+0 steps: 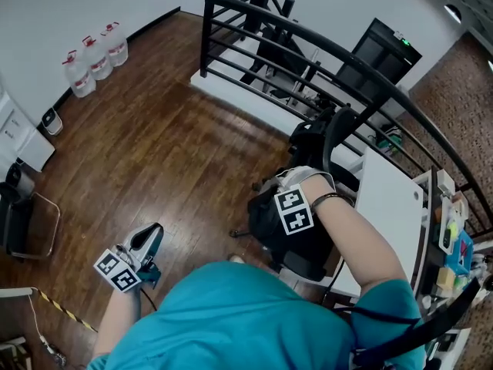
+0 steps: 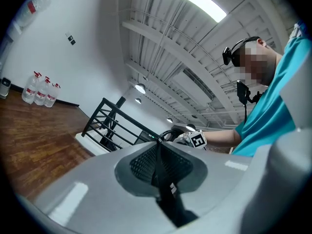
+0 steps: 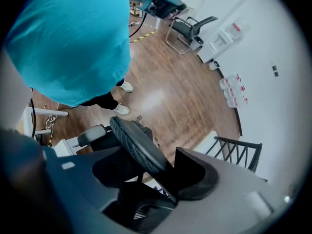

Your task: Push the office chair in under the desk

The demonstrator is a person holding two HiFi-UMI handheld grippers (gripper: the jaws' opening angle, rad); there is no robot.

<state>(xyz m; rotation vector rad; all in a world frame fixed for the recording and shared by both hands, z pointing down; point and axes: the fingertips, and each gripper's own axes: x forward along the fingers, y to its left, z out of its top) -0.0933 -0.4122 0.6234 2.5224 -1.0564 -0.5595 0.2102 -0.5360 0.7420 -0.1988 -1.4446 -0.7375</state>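
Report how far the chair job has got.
Done: the right gripper has its jaws closed on the office chair, at the backrest rim. In hand: the push; the seat stands out from the white desk. Left: roll it under. The left gripper hangs aside, jaws shut.

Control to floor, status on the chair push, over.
Left gripper shut, empty. Right gripper clamped on backrest rim of office chair. Chair not yet under desk. Nothing seen blocking; under-desk space hidden.
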